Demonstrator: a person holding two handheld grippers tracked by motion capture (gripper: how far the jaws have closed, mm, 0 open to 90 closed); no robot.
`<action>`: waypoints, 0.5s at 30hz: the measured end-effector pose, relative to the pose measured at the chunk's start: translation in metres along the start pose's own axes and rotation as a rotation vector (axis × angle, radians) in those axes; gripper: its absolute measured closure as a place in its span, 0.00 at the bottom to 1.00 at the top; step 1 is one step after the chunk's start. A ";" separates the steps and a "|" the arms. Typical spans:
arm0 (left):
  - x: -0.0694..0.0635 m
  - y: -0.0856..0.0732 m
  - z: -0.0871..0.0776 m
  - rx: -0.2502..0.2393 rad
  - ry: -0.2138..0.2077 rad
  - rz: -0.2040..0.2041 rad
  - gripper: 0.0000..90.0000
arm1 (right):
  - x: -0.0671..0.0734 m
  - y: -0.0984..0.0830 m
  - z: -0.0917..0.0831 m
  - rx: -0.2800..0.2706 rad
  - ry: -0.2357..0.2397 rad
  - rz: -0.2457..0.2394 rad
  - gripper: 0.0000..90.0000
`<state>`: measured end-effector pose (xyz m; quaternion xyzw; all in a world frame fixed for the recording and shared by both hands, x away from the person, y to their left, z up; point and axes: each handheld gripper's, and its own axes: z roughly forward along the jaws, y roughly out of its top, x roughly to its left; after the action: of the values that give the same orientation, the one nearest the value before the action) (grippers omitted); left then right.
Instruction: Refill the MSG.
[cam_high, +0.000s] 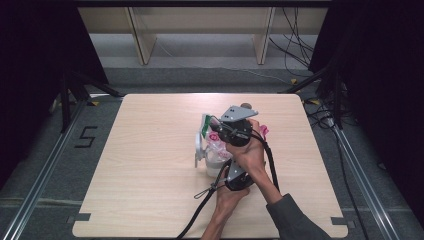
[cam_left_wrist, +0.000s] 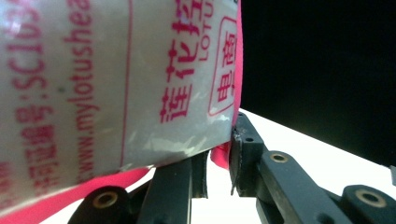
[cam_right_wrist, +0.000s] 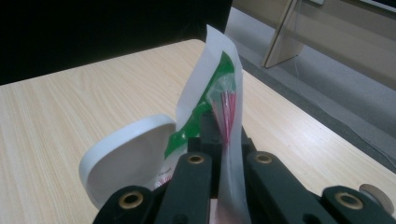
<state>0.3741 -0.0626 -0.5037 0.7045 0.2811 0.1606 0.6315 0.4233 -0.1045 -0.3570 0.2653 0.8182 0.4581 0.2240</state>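
Two hand-held grippers bunched together near the middle of the pale wooden table (cam_high: 150, 165), both working one crinkly plastic bag with pink and green print (cam_high: 216, 142). Left gripper (cam_left_wrist: 219, 161) low, on the person's side of the bag, jaws pinching the bag's pink-edged corner, pink lettering looming large just above the pinch in the left gripper view. Right gripper (cam_right_wrist: 223, 147) higher, just beyond the left one, grey three-cornered plate on top, jaws pressed together on a thin upright fold of the same bag, green and pink print visible inside the fold in the right gripper view. Bag held up off the table between the two pinches, its white end hanging just above a white round-lidded container (cam_high: 212, 162). Container's white lid (cam_right_wrist: 126, 161) flipped open, standing just left of the bag in the right gripper view. Small round grey disc (cam_high: 246, 106) lying on the table just beyond the right gripper's plate. Black cable (cam_high: 200, 210) trailing from the grippers toward the table's near edge.
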 end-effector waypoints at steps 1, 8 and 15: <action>0.000 0.000 0.000 -0.001 0.000 -0.001 0.87 | -0.001 0.000 0.001 0.001 0.002 -0.026 1.00; 0.000 0.000 -0.001 -0.002 -0.001 0.002 0.87 | -0.001 0.001 0.001 -0.002 0.001 -0.020 1.00; -0.001 0.000 0.000 -0.011 0.004 -0.002 0.87 | 0.000 0.001 0.000 -0.002 0.001 0.003 1.00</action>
<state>0.3735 -0.0628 -0.5035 0.7003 0.2822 0.1631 0.6351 0.4232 -0.1040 -0.3565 0.2660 0.8175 0.4594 0.2234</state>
